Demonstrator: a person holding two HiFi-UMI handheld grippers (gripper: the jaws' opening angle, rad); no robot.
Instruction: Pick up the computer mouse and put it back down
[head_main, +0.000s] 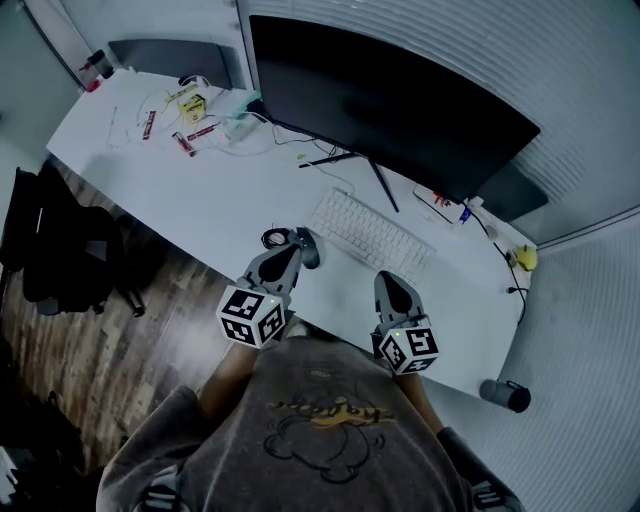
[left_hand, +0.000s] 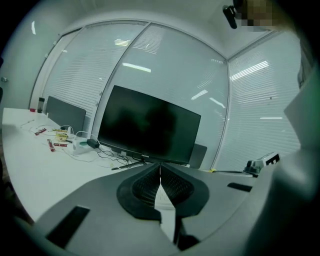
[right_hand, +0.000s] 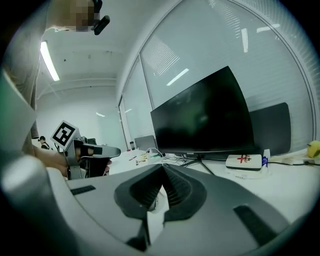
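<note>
A dark rounded thing (head_main: 312, 250), possibly the computer mouse, lies on the white desk (head_main: 200, 200) just left of the white keyboard (head_main: 368, 233). My left gripper (head_main: 298, 238) hovers right beside it with its tip over a small coil of black cable (head_main: 273, 238). Its jaws are shut with nothing between them (left_hand: 160, 167). My right gripper (head_main: 385, 277) hangs over the desk's near edge in front of the keyboard. It is also shut and holds nothing (right_hand: 162, 167). The mouse shows in neither gripper view. The left gripper (right_hand: 90, 150) appears at the left of the right gripper view.
A wide black monitor (head_main: 390, 105) stands behind the keyboard on a thin-legged stand (head_main: 380, 180). Cables, packets and a charger (head_main: 190, 110) lie at the desk's far left. A white box (head_main: 437, 203) and a yellow object (head_main: 527, 258) sit at the right. A black chair (head_main: 60, 250) stands on the wood floor.
</note>
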